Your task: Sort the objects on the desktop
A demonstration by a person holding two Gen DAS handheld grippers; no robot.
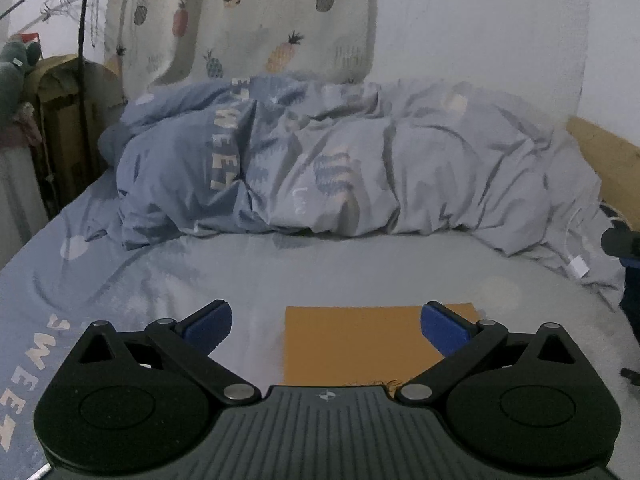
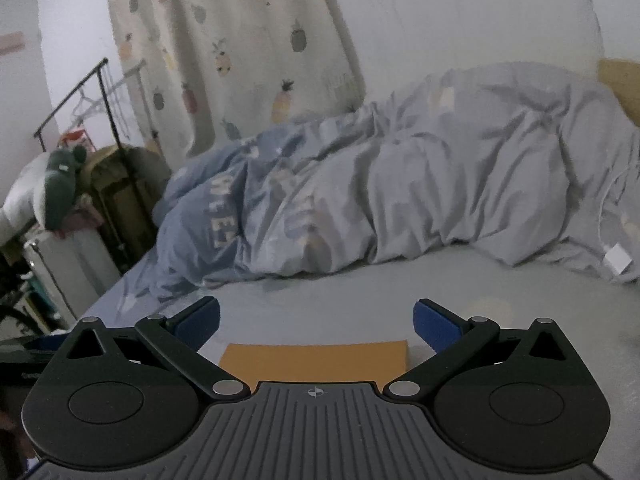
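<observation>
An orange-brown flat board [image 1: 352,344] lies on the grey-blue bed sheet [image 1: 280,272]. In the left wrist view my left gripper [image 1: 326,330] is open and empty, with its blue pads [image 1: 210,326] spread wide, held just above the near part of the board. The board also shows in the right wrist view [image 2: 316,360], partly hidden under the gripper body. My right gripper [image 2: 316,324] is open and empty, its blue pads [image 2: 434,326] wide apart over the board's far edge. No other small objects show.
A crumpled blue-grey duvet [image 1: 340,160] lies across the back of the bed. A pineapple-print curtain [image 1: 240,20] hangs behind it. A wooden headboard [image 1: 608,156] is at right. A clothes rack and a plush toy [image 2: 60,184] stand left of the bed.
</observation>
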